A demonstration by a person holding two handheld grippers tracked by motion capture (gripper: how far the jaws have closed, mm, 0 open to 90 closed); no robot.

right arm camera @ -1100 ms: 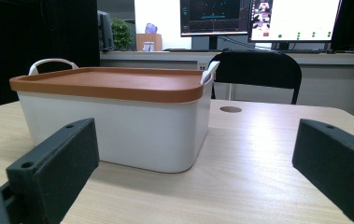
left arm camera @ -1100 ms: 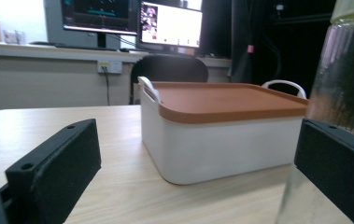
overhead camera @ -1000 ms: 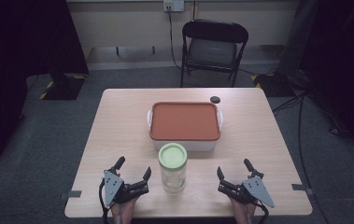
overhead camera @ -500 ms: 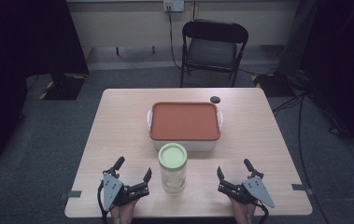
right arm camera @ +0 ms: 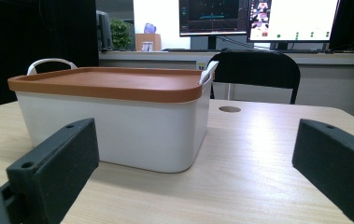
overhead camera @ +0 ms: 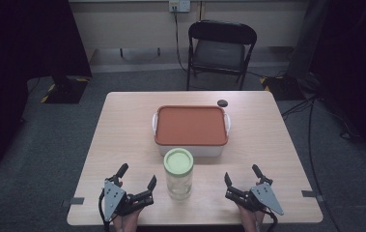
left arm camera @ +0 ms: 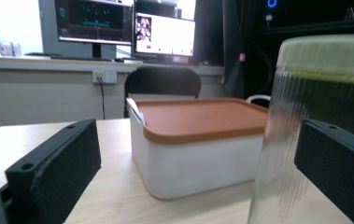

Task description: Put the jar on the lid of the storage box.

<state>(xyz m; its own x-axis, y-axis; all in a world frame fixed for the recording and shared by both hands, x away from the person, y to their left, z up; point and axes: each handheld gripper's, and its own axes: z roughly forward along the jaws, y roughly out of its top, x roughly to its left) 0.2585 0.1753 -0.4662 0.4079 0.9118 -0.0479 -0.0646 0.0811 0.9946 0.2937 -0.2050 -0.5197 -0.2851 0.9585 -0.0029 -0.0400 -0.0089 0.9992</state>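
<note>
The jar (overhead camera: 178, 173) stands upright on the surface (overhead camera: 122, 130) near its front edge, closed by a pale green lid (overhead camera: 178, 161). The left hand-held gripper (overhead camera: 136, 181) rests on the surface just left of the jar, jaws apart and empty, with the inner jaw near the glass but not touching it. The right hand-held gripper (overhead camera: 242, 177) rests on the surface right of the jar, well apart from it, jaws likewise apart and empty. Directly behind the jar sits a white box (overhead camera: 192, 149) with an orange cover (overhead camera: 190, 124) and a white handle at each end. A small dark disc (overhead camera: 222, 102) lies on the surface beyond the box's far right corner. A black chair (overhead camera: 220, 48) stands behind the surface.
</note>
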